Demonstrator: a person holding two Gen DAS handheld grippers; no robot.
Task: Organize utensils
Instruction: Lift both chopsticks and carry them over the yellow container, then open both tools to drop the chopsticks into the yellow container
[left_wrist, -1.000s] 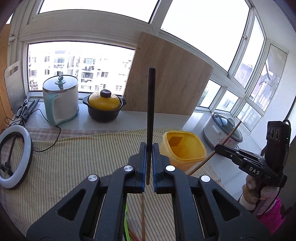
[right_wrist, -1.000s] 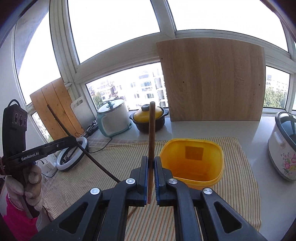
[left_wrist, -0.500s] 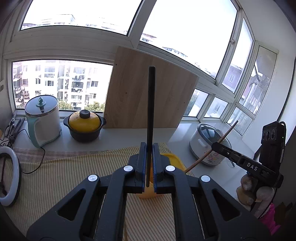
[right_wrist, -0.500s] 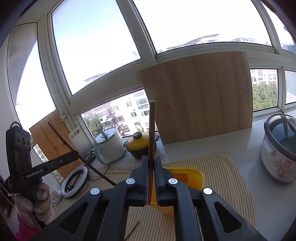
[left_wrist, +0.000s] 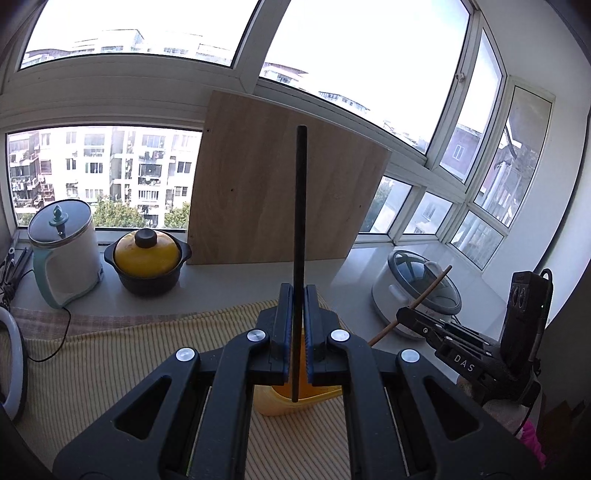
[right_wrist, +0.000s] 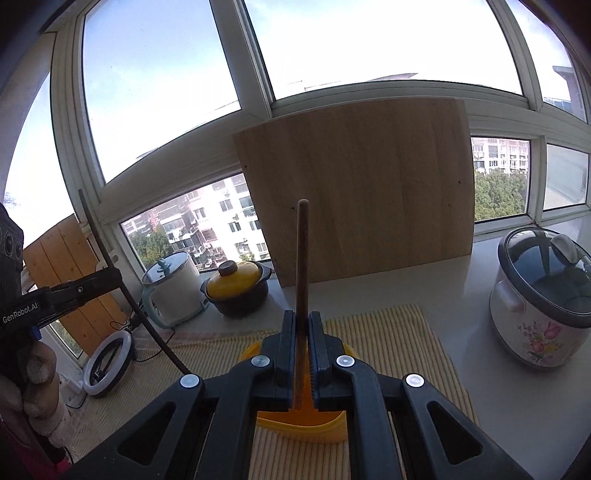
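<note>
Black slender chopstick (left_wrist: 299, 236), clamped upright between the closed jaws of the left gripper (left_wrist: 298, 332), hangs directly above the yellow plastic tub (left_wrist: 295, 400) on the striped yellow cloth (left_wrist: 110, 369). Brown wooden chopstick (right_wrist: 302, 280), pinched likewise by the right gripper (right_wrist: 303, 347), stands over the same tub.

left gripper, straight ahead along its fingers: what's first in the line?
Most likely the yellow bin, sitting just past the left gripper and partly hidden by it. The black chopstick it clamps would meet the bin first. Depth is unclear.
</note>
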